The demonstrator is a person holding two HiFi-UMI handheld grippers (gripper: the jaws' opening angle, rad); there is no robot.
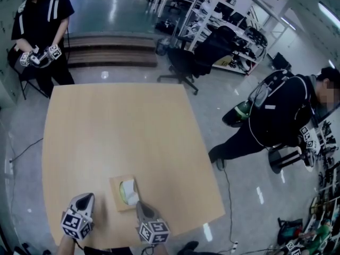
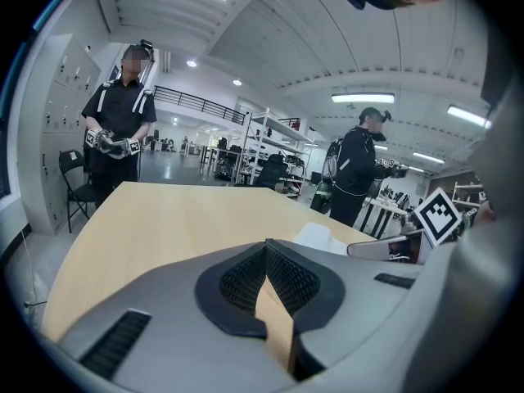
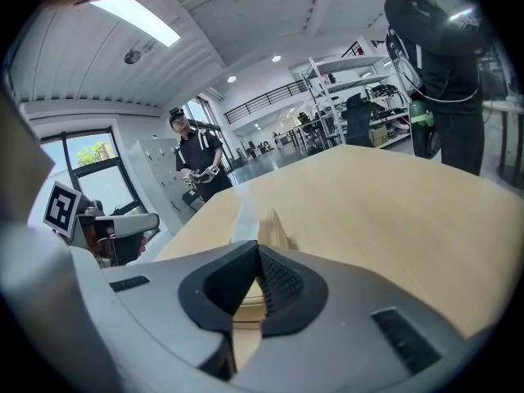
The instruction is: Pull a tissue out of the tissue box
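A low tan tissue box (image 1: 118, 184) lies near the front edge of the wooden table (image 1: 122, 126), with a white tissue (image 1: 129, 194) poking out of its oval slot. My right gripper (image 1: 139, 203) reaches in from the front right, its jaws shut on the near edge of the tissue. In the right gripper view the pale tissue (image 3: 239, 219) rises from the closed tips, beside the box's edge (image 3: 278, 231). My left gripper (image 1: 87, 196) hovers over bare table to the left of the box, shut and holding nothing. The left gripper view shows the tissue (image 2: 321, 236) off to its right.
One person (image 1: 40, 20) holding grippers stands beyond the far left corner of the table. Another person (image 1: 281, 116) stands on the floor to the right. A black office chair (image 1: 183, 62) and shelving sit behind the table. The table's front edge runs just under both grippers.
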